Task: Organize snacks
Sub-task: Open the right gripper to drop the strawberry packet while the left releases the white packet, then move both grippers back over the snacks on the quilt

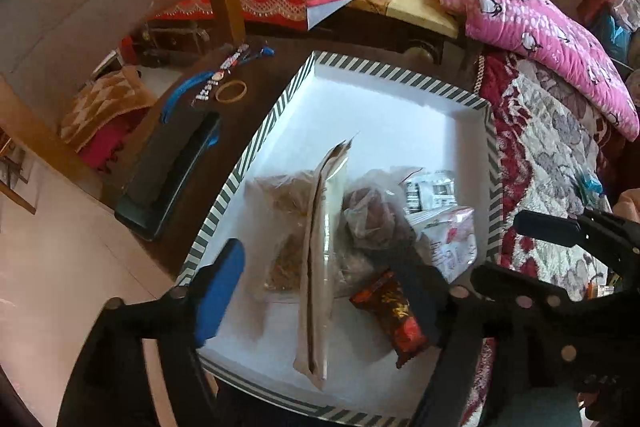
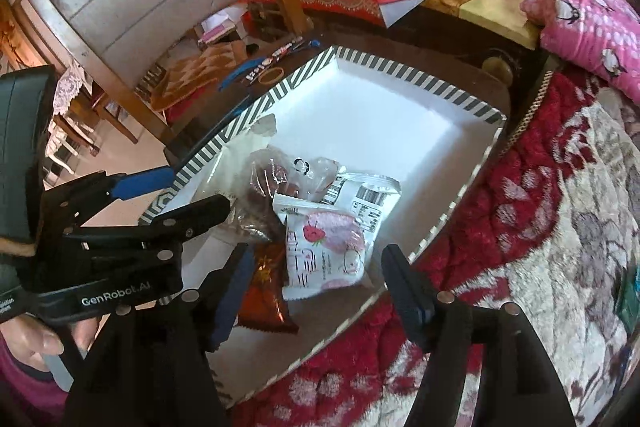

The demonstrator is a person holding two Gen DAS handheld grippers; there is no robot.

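your left gripper [image 1: 324, 291] hangs over the near end of the striped box [image 1: 400, 73], jaws spread wide, nothing pinched. a tall beige pouch [image 1: 320, 259] stands on edge between the fingers, pads clear of it. your right gripper [image 2: 316, 291] is also spread apart and empty, above the box's near corner. inside the box, clustered at the near end: a clear bag of brown bits [image 1: 280, 227], a clear bag of dark red fruit [image 1: 368, 215], a red-orange packet [image 1: 400, 315], a pink strawberry packet [image 2: 328, 251] and a white barcode packet [image 2: 368, 199]. far half of the box is bare white. a rubber band [image 1: 231, 91] lies on the dark table [image 1: 248, 115] beside the box.
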